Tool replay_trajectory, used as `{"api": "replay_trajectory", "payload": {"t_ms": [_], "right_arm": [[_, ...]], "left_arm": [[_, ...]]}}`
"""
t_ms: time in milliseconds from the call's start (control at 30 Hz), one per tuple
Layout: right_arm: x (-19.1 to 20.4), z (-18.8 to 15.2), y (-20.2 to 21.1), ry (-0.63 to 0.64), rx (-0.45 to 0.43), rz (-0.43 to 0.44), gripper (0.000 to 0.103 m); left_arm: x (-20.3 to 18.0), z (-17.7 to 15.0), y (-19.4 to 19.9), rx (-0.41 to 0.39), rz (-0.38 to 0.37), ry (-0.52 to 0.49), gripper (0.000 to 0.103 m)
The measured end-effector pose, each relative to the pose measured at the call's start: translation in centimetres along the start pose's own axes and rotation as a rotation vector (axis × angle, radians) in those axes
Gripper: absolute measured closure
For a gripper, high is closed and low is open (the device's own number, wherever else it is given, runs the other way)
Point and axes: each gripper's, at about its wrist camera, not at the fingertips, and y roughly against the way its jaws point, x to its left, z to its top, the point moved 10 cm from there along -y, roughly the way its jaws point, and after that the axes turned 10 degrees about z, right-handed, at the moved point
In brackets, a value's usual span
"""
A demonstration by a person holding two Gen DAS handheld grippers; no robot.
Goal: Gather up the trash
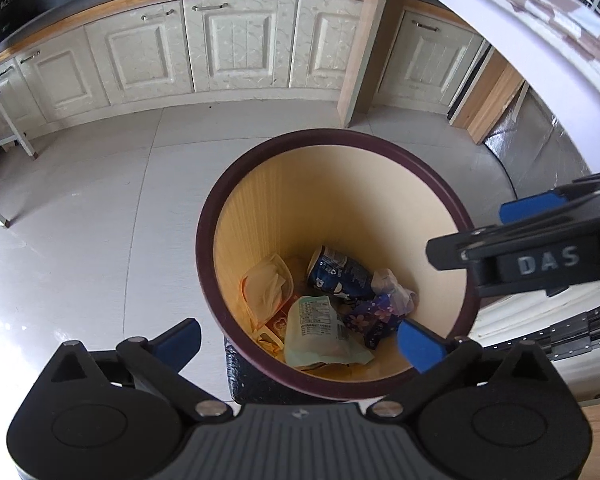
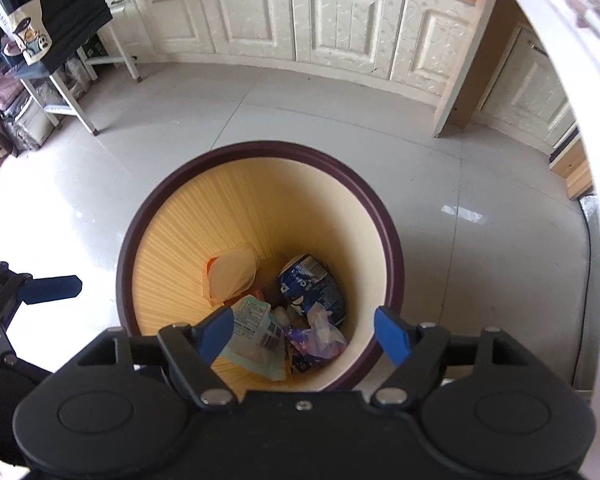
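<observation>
A: How do the tongs sit?
B: Both point steeply down over the bin (image 1: 210, 216); the left tongs (image 1: 300, 336) hang above its near rim, the right tongs (image 2: 306, 334) likewise in their own view, and each pair shows at the edge of the other's view.
A: Spread or pinching?
B: Left tongs spread wide, nothing between the blue pads; right tongs spread too, somewhat less, pads bare; neither touches the bin.
A: And the trash?
B: At the bottom of the bin; a blue can (image 1: 338, 274) lies on its side, a pale green packet (image 1: 320, 330) nearest, an orange wrapper (image 1: 266, 290) at the left, a purple wrapper (image 1: 374, 318) with a clear bag (image 1: 394, 292) at the right.
A: The bin itself?
B: Upright on the tiled floor (image 1: 80, 232); cabinets (image 1: 236, 40) beyond.
</observation>
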Motion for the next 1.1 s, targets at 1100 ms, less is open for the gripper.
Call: {"api": "replay_trajectory", "payload": {"t_ms": [1100], "right_arm": [[6.4, -4.4, 25.2, -0.023, -0.368, -0.016, 0.0]], "left_arm": [[1.9, -3.0, 24.3, -0.316, -0.007, 0.079, 0.0]]}}
